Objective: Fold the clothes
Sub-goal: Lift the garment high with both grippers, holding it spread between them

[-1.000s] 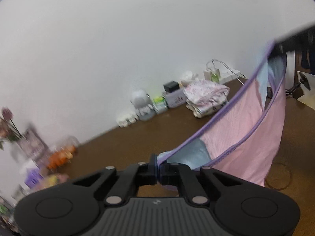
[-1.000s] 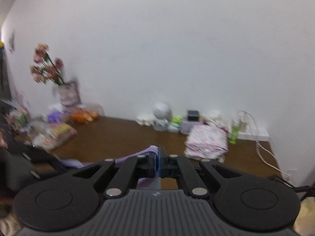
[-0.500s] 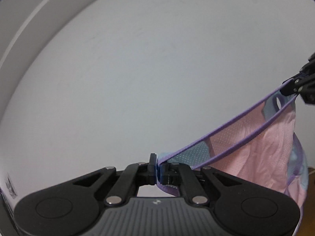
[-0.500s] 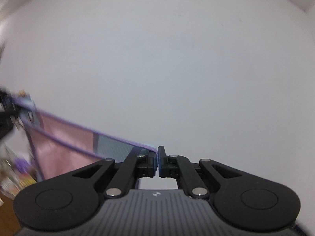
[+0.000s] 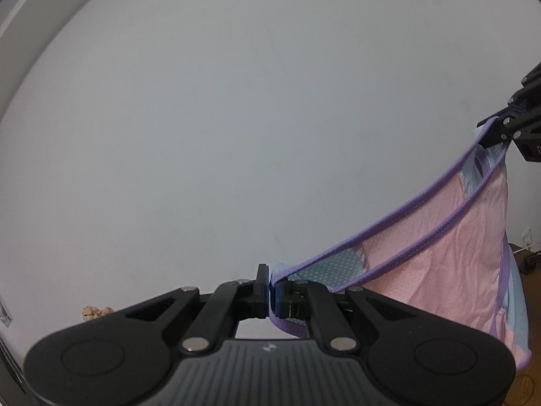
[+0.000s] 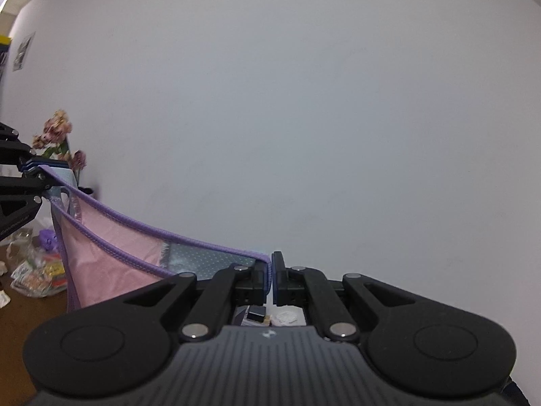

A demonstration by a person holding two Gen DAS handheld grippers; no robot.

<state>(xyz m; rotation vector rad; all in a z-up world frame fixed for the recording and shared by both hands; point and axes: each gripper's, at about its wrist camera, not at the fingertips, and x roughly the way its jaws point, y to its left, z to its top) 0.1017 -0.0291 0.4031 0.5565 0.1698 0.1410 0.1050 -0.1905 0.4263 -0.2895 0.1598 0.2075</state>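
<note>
The bottom of the pink garment (image 5: 449, 270) is hidden behind the left gripper's (image 5: 270, 291) black body and cut off by the picture's edge. In the right view, the small things (image 6: 33, 270) on the worktop (image 6: 20, 318) are too blurry to name. The flowers (image 6: 55, 135) are small and fuzzy, partly behind the cloth.

The brown wooden table (image 6: 20, 318) shows at lower left; on it, below the pink flowers (image 6: 55, 133), lie what look like snack packets (image 6: 32, 279).
</note>
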